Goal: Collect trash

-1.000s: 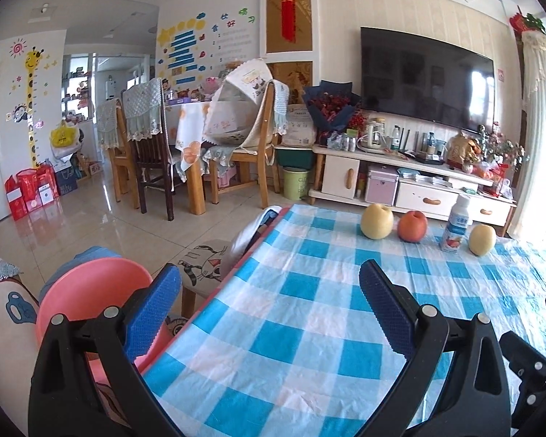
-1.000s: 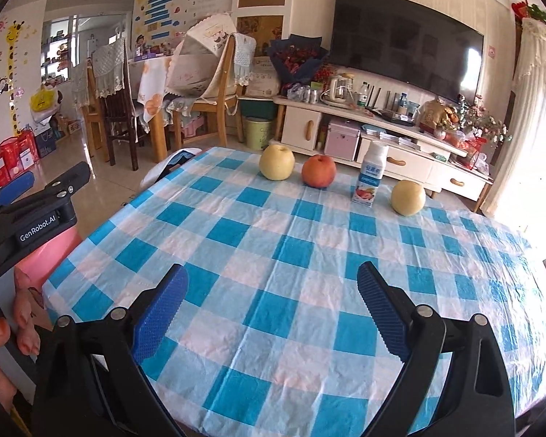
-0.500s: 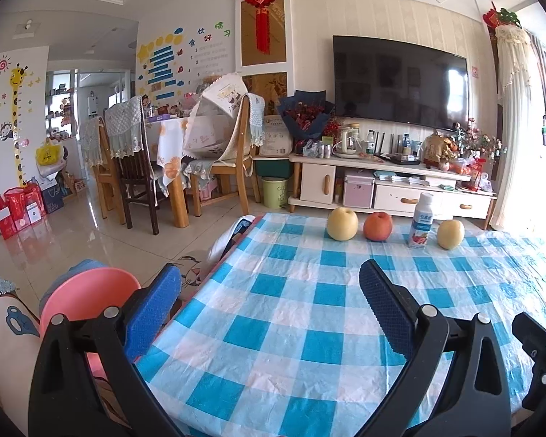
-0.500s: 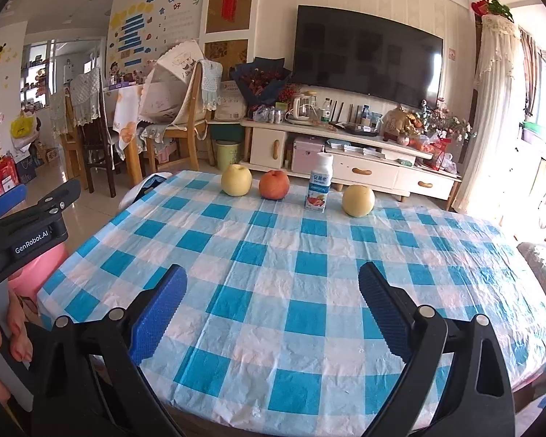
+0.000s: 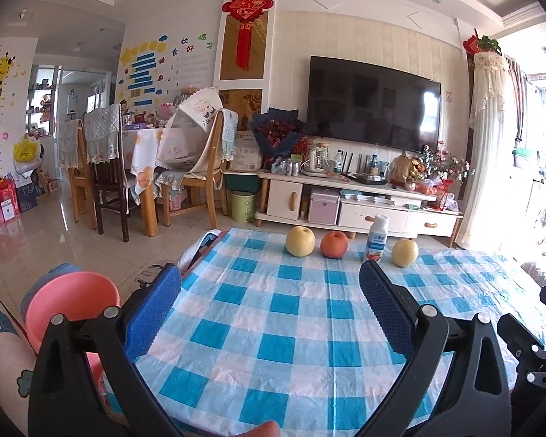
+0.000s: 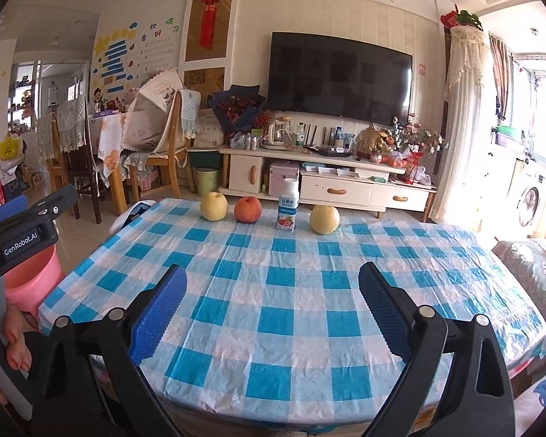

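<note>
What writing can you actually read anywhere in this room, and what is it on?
"GenRobot.AI": white print on the black left gripper, seen from the right wrist view.
Small white drink bottle on the blue checked tablecloth: label print too small to read.
Colourful wall chart with Chinese characters: too blurred to read reliably.

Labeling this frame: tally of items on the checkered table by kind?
Yellow pears: 2, left one, right one
Red apple: 1
Drink bottle: 1
Total: 4, in a row at the far edge of the table. Both grippers, left and right, are open and empty.
</note>
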